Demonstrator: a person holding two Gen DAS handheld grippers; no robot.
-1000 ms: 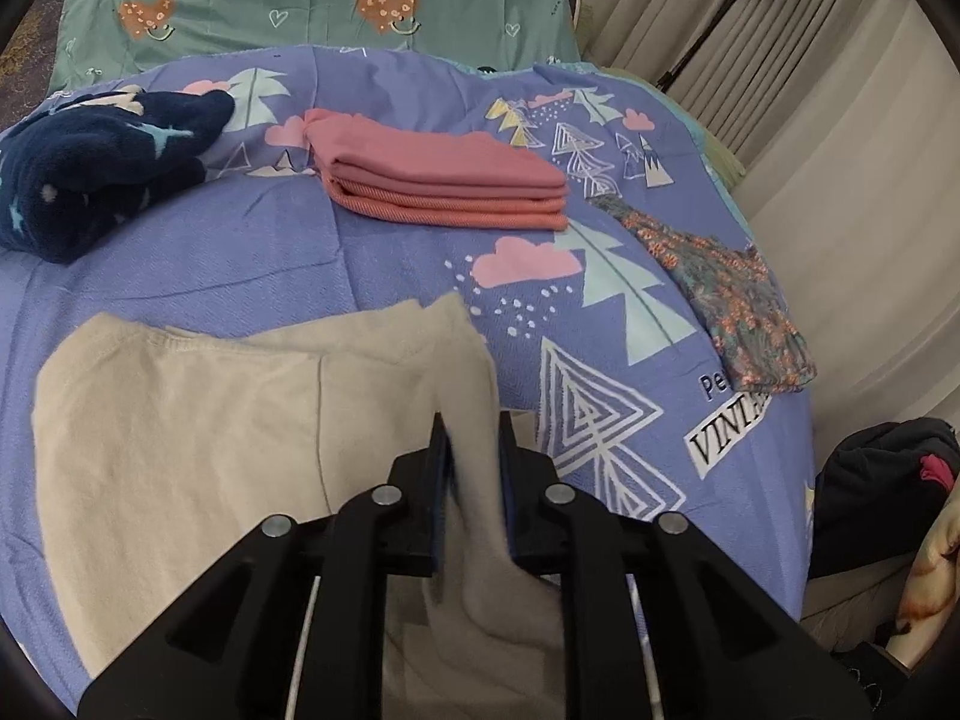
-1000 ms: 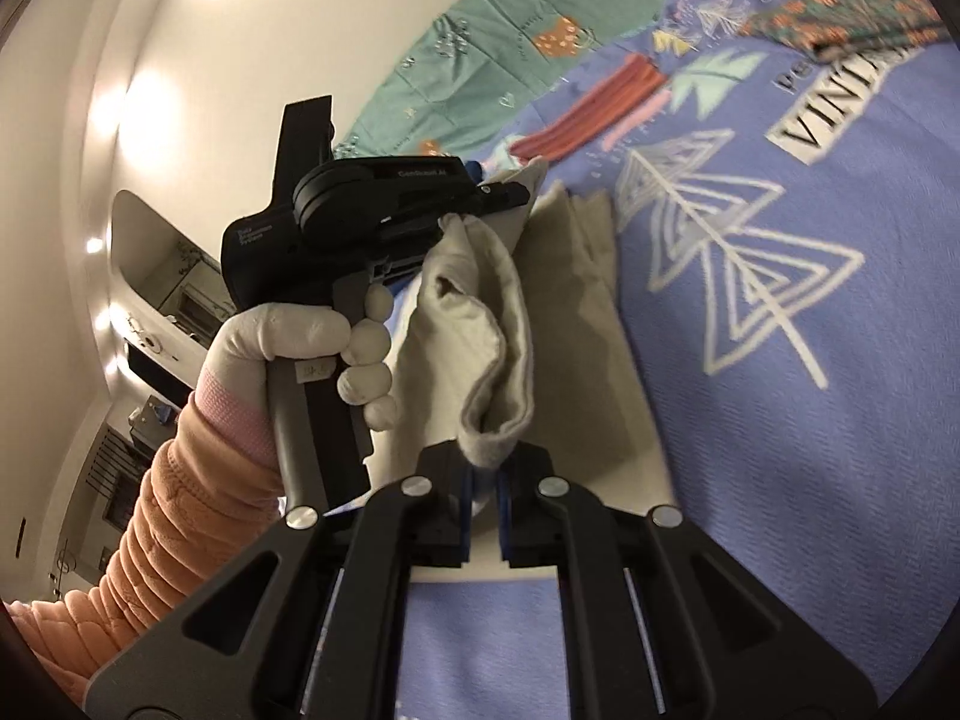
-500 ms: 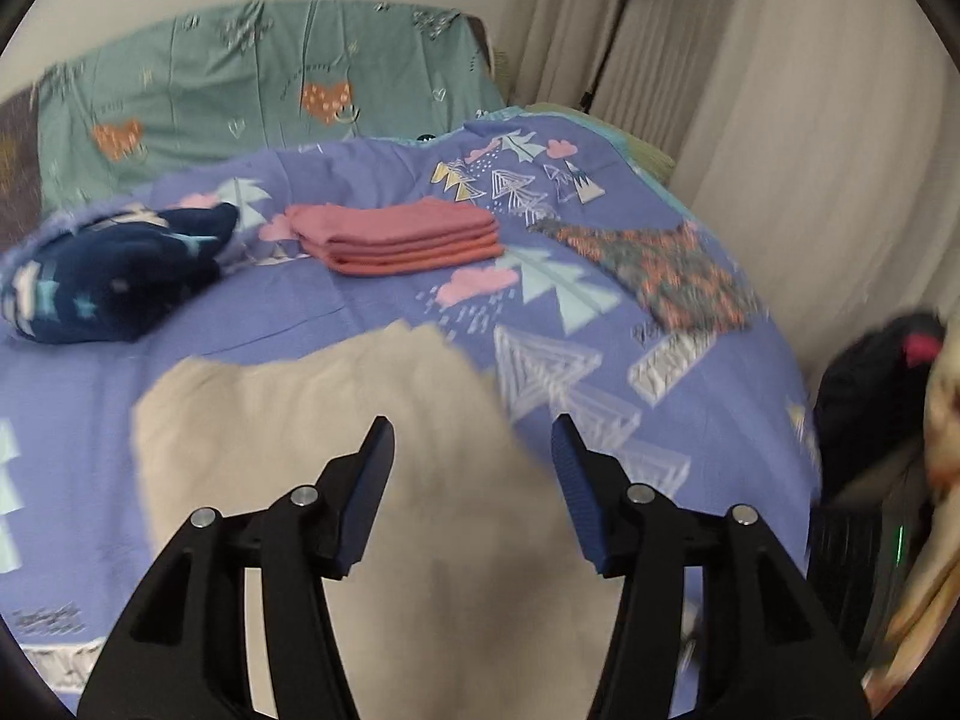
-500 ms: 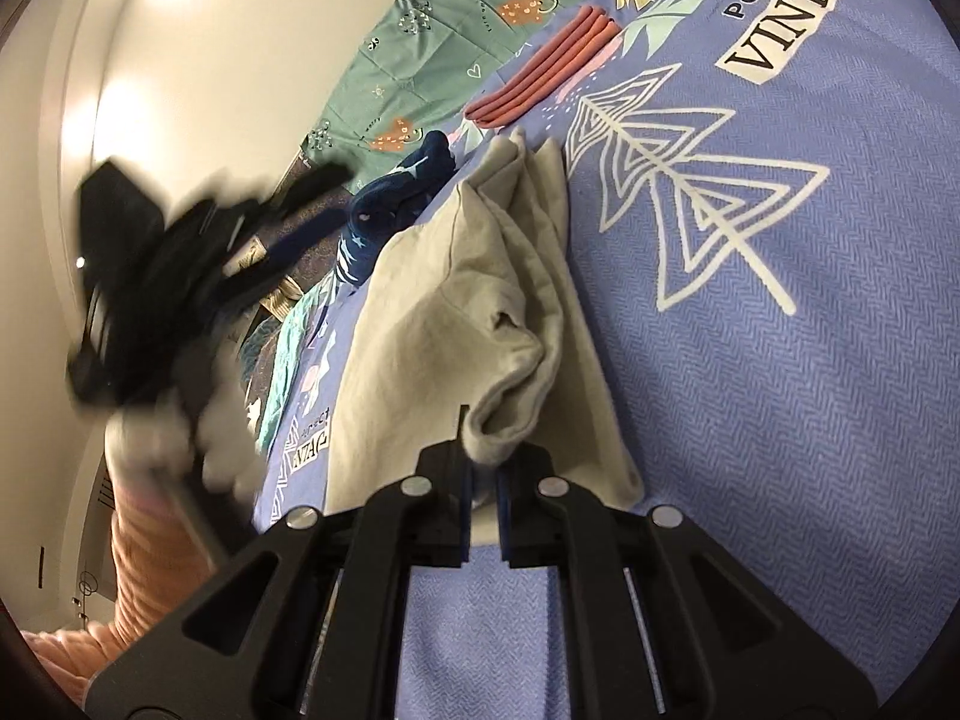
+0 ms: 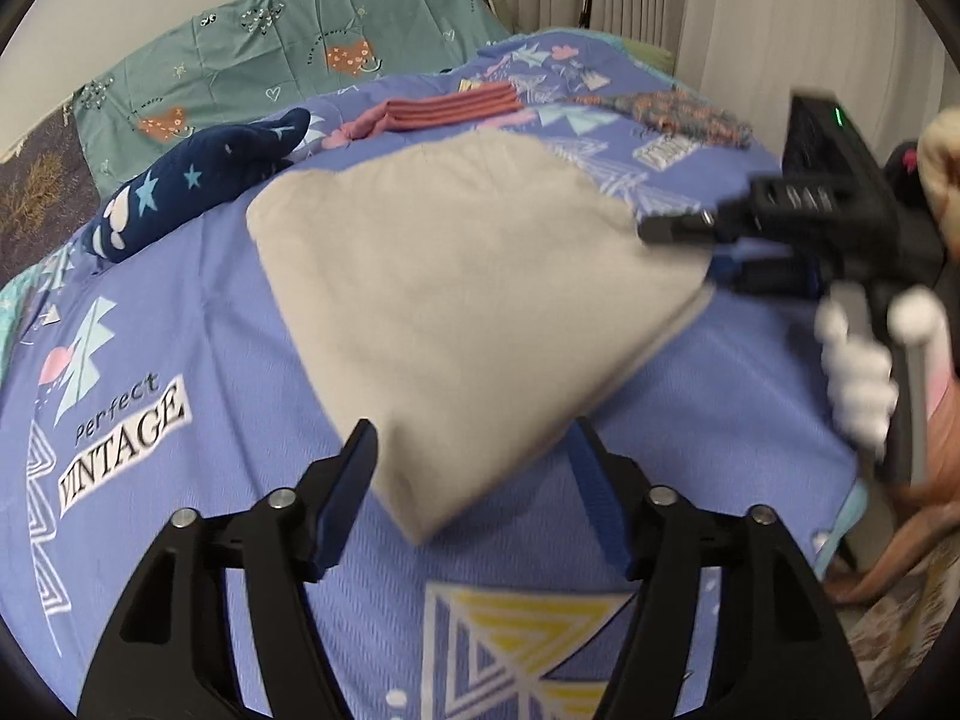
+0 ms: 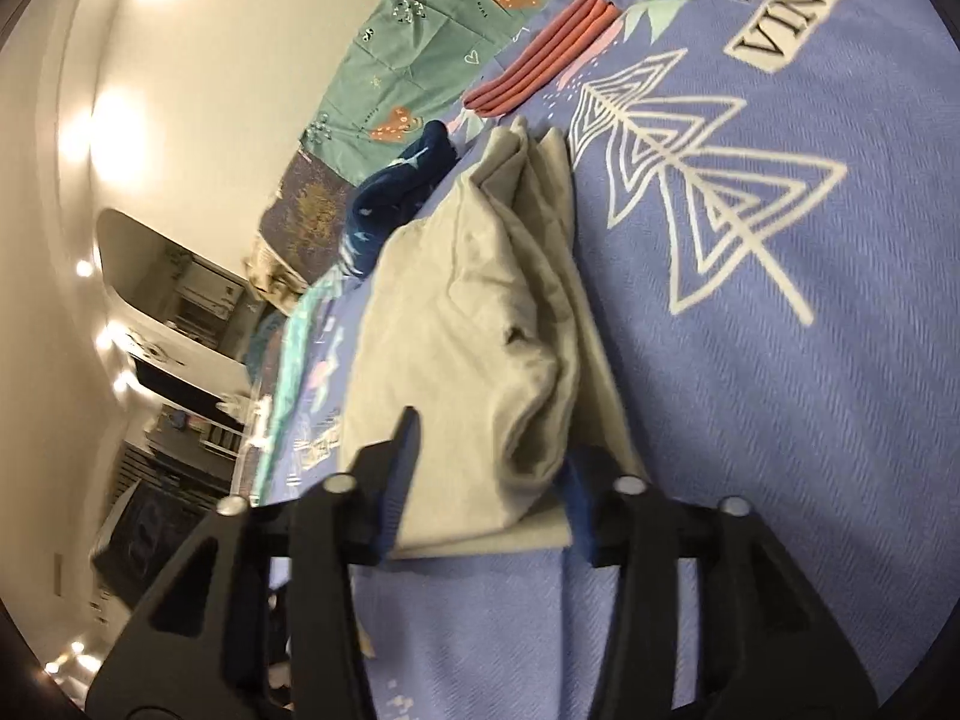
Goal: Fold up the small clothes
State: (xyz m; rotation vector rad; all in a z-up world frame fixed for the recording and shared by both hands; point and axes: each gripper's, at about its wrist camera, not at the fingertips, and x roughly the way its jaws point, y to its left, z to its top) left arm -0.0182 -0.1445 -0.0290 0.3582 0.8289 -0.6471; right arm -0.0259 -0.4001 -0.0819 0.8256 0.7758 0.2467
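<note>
A beige garment (image 5: 468, 300) lies folded on the purple patterned bedspread (image 5: 150, 312). My left gripper (image 5: 471, 438) hangs over its near corner. Its jaws are opening wide, and the corner lies between them without being pressed. At the cloth's right corner a white-gloved hand (image 5: 858, 378) holds my right gripper (image 5: 684, 252). In the right wrist view, the right gripper (image 6: 489, 450) has its jaws opening. The rumpled fold of the beige garment (image 6: 480, 312) rests loosely between them.
A folded pink stack (image 5: 450, 108), a navy star-print garment (image 5: 192, 186) and a floral garment (image 5: 672, 111) lie further back on the bed. Behind them is a teal pillow (image 5: 270, 66). Curtains hang at the far right, and the bed edge drops off on the right.
My left gripper let go of the beige cloth, opened wide and swung round to another corner. The raised cloth now lies flat. My right gripper's jaws have parted around the fold.
</note>
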